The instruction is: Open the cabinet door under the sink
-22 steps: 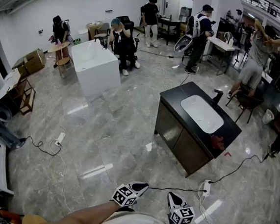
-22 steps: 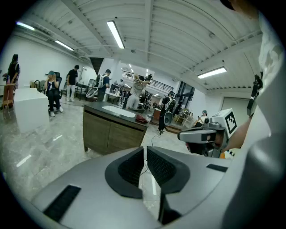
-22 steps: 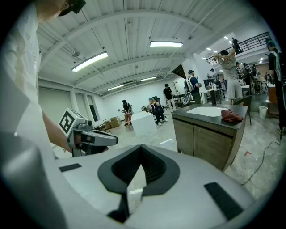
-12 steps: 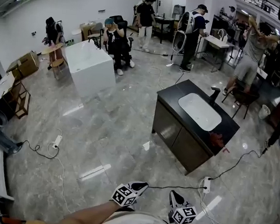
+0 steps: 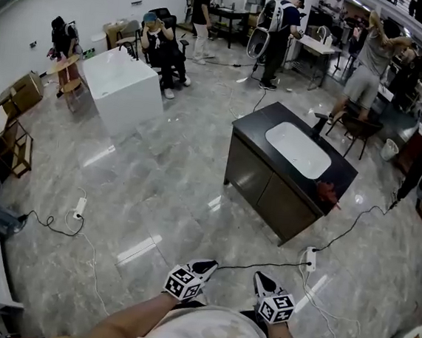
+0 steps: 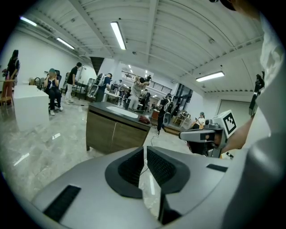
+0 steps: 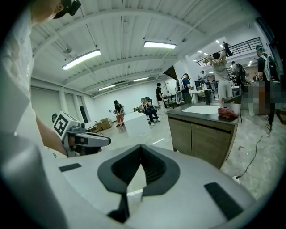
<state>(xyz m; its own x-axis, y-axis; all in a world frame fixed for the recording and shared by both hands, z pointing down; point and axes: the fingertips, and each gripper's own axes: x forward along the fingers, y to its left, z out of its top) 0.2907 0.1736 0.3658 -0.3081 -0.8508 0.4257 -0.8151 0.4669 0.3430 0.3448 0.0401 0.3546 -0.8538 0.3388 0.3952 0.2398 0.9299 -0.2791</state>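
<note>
The dark vanity cabinet (image 5: pixel 258 185) with a white sink basin (image 5: pixel 297 149) stands on the marble floor, well ahead and to the right. Its two front doors are closed, as the left gripper view (image 6: pixel 114 136) and the right gripper view (image 7: pixel 208 138) also show. My left gripper (image 5: pixel 211 263) and right gripper (image 5: pixel 258 276) hang close to my body, far from the cabinet. The left gripper (image 6: pixel 145 148) shows only a thin slit between its jaws and holds nothing. On the right gripper (image 7: pixel 141 146) the jaw tips touch, empty.
A red cloth (image 5: pixel 327 192) and a black faucet (image 5: pixel 320 123) are on the countertop. A power strip (image 5: pixel 310 257) with cables lies between me and the cabinet. A white tub (image 5: pixel 122 89) stands at the back left, and several people are at the far end.
The head view has shifted, so the cabinet and the room sit a little more to the left. Both grippers keep their place in front of my body.
</note>
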